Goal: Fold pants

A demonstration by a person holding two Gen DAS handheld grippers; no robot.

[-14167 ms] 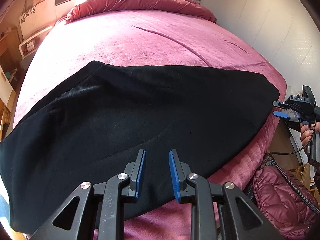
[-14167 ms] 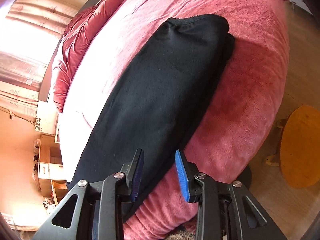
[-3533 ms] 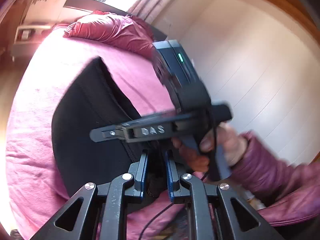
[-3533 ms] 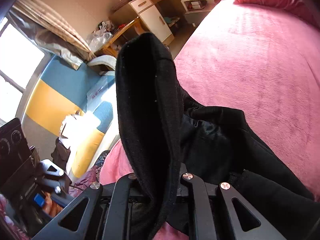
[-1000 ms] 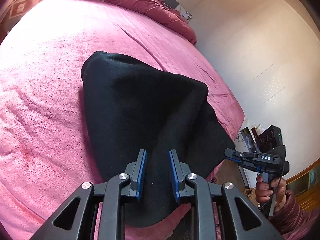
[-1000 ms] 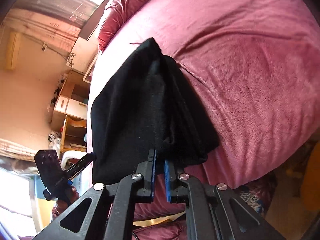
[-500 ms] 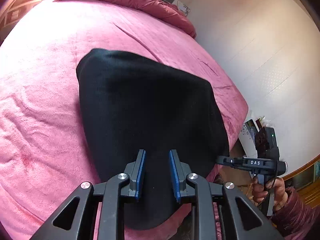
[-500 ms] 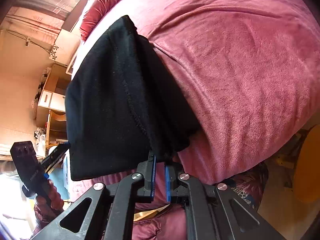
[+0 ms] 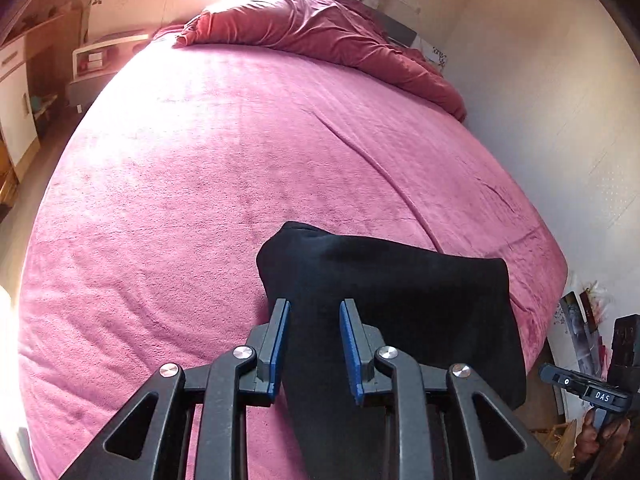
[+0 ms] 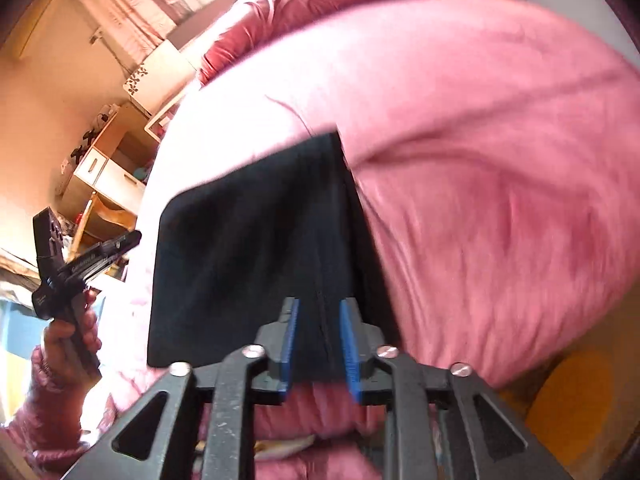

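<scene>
Black fabric fills the lower middle of the left wrist view: the pants [image 9: 384, 304] lie as a compact folded bundle near the foot edge of the bed [image 9: 224, 184], on its pink plush cover; the left gripper [image 9: 314, 346] hangs just above them with the jaws apart and nothing between the blue pads; the cloth seen in the gap is under them, not pinched. A crumpled red duvet [image 9: 320, 36] lies at the head of the bed, well apart; the right gripper [image 9: 588, 390] shows at the lower right edge, off the bed.

In the right wrist view, which is blurred, the right gripper [image 10: 318, 346] also has its jaws open, and they hold nothing; the pants [image 10: 248, 248] lie before it as a dark rectangle, with one side close to the mattress edge; the left gripper [image 10: 86, 258] is off to the left, away from the cloth.

I judge the folding nearly complete. The risk is that the bundle sits close to the edge; a careless push may slide it off, or open the layers.
</scene>
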